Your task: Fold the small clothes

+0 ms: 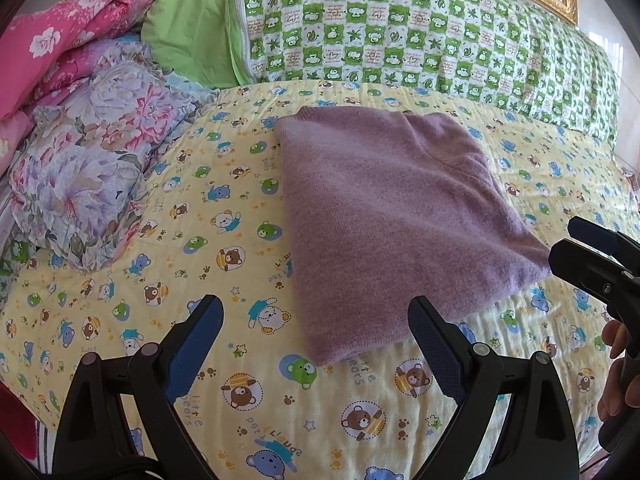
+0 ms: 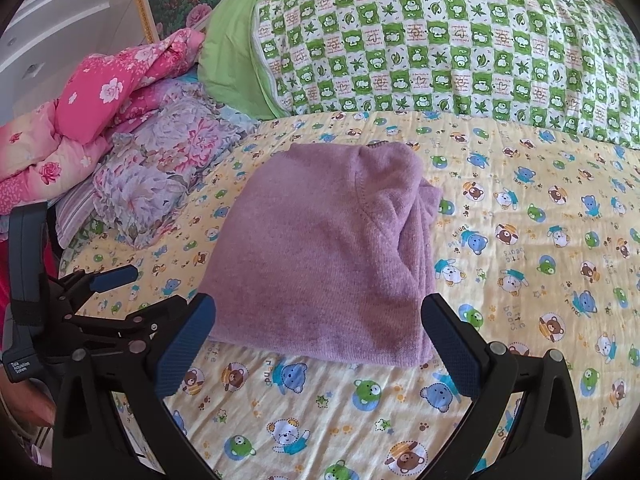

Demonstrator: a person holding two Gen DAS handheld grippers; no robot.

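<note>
Lying folded mid-frame on the yellow bear-print bedsheet (image 2: 500, 208), the purple knit sweater (image 2: 320, 248) runs its long axis from the near edge toward the upper middle, neckline at the far end. Behind it across the top stretches a green checked quilt (image 2: 460, 48); at upper left sit a floral pillow (image 1: 92, 168) and pink floral bedding (image 1: 60, 40). Nothing lies on the sweater. The right gripper (image 2: 318, 316) hangs spread wide, nothing held, just before the sweater's near edge. The left gripper (image 1: 316, 316) is likewise spread and empty, the sweater's near corner between its fingers.
</note>
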